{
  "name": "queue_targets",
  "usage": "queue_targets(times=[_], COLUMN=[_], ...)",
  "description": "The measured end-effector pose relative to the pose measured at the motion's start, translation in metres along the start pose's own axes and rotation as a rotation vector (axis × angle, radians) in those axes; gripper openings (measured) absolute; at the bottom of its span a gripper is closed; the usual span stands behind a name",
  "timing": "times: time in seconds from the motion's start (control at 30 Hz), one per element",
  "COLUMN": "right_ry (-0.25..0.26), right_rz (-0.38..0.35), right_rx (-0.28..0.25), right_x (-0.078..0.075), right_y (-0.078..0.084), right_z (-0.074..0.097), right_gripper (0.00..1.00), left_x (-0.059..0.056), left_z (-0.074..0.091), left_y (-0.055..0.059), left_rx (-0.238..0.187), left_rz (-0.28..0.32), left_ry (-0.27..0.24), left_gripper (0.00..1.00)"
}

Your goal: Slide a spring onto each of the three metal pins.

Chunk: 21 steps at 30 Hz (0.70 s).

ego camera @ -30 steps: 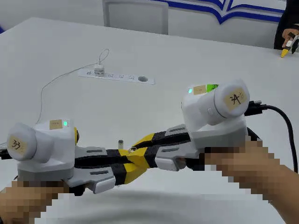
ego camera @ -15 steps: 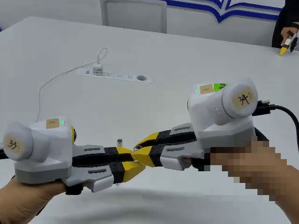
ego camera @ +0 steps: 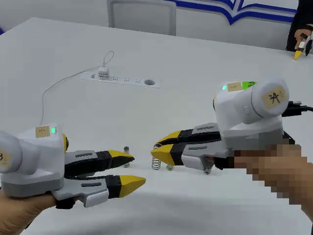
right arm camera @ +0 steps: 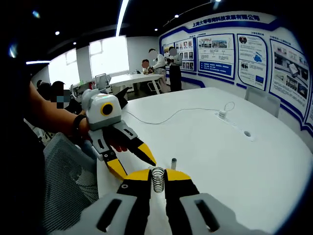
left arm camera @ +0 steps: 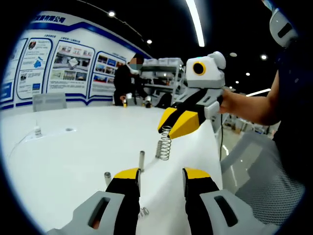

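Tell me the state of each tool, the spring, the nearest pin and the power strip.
left tool, open, empty
right tool, shut on the spring
spring, gripped between the tips
pin, upright, bare
power strip, one adapter plugged in

From where I stand, the table (ego camera: 195,73) is a smooth white top with a soft, nearly matt sheen. The left gripper (ego camera: 137,170) and right gripper (ego camera: 155,149) are built alike: glossy white moulded plastic housings, matt grey plastic shells, and black jaws ending in smooth yellow plastic tips. A tan paper sticker (ego camera: 274,97) sits on the right one's housing. The spring (ego camera: 156,163) is thin, bright, shiny metal wire. The pin (ego camera: 126,149) is a duller, smooth grey metal. The power strip (ego camera: 121,79) is white plastic, and its cable (ego camera: 63,80) is smooth and white. The chair (left arm camera: 259,191) looks like grey mesh cloth.
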State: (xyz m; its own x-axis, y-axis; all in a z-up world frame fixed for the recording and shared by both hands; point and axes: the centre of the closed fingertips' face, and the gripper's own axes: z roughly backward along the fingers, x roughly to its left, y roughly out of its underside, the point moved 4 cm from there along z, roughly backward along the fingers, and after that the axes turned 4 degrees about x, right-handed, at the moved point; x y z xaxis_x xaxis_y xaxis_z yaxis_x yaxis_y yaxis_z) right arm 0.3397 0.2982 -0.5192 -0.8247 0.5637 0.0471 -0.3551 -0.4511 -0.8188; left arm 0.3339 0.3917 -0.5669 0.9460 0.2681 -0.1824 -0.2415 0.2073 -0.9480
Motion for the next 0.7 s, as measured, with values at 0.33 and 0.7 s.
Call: queue_targets(times=[0.33, 0.7], right_ry=[0.063, 0.118], right_rz=[-0.015, -0.030], right_rx=[-0.015, -0.032], right_x=[-0.022, -0.042], right_y=[-0.001, 0.000], right_z=[0.013, 0.018], right_gripper=[0.11, 0.11], left_x=[0.014, 0.022], left_z=[0.018, 0.029], left_y=[0.004, 0.012], left_rx=[0.011, 0.038], left_rz=[-0.015, -0.034], left_ry=[-0.088, -0.154], left_gripper=[0.49, 0.58])
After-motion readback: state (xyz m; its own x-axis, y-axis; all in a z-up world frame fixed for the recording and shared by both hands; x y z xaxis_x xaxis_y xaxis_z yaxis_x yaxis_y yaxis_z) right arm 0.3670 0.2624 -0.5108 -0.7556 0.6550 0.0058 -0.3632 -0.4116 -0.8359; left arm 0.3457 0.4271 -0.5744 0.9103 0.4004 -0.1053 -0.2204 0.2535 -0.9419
